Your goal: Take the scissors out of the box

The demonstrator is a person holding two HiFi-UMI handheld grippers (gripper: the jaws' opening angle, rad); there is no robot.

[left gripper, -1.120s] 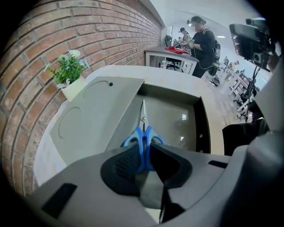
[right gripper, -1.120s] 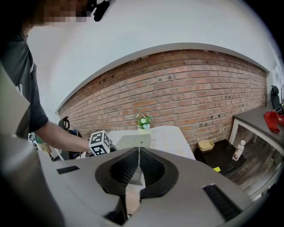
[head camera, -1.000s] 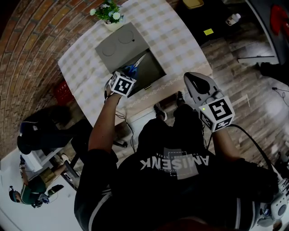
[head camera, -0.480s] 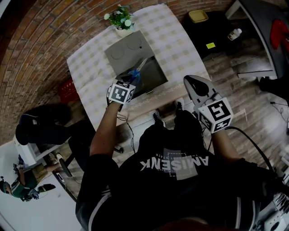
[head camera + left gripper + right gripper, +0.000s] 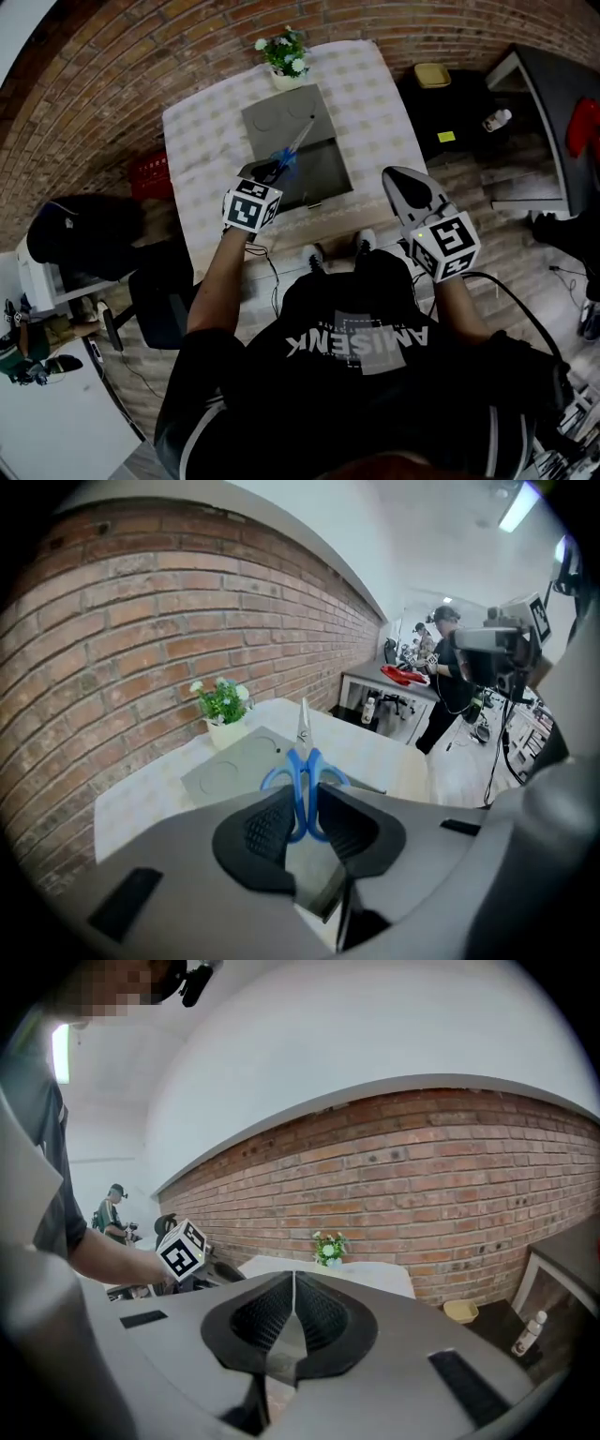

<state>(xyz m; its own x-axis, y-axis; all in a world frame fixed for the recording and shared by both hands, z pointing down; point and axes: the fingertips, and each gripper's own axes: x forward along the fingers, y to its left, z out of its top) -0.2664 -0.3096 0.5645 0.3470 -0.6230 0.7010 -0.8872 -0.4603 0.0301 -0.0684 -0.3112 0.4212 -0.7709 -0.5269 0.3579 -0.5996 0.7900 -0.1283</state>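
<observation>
My left gripper (image 5: 272, 175) is shut on the blue handles of the scissors (image 5: 287, 156), which hang in the air above the open grey box (image 5: 328, 173). Their steel blades point away toward the box's laid-back lid (image 5: 281, 114). In the left gripper view the scissors (image 5: 303, 771) sit upright between the dark pads (image 5: 262, 832), with the box (image 5: 234, 771) below them on the checked table (image 5: 150, 799). My right gripper (image 5: 400, 175) hovers off the table's front right corner. Its jaws (image 5: 293, 1312) are pressed together with nothing in them.
A white pot of flowers (image 5: 286, 58) stands at the table's far edge behind the box. A red crate (image 5: 150, 173) sits left of the table, and a yellow tub (image 5: 433, 75) and a bottle (image 5: 495, 120) lie to the right. People stand in the background (image 5: 448, 682).
My left gripper has risen with the scissors, lifting them out of the box and clear above it. The right gripper has risen a little and stays shut.
</observation>
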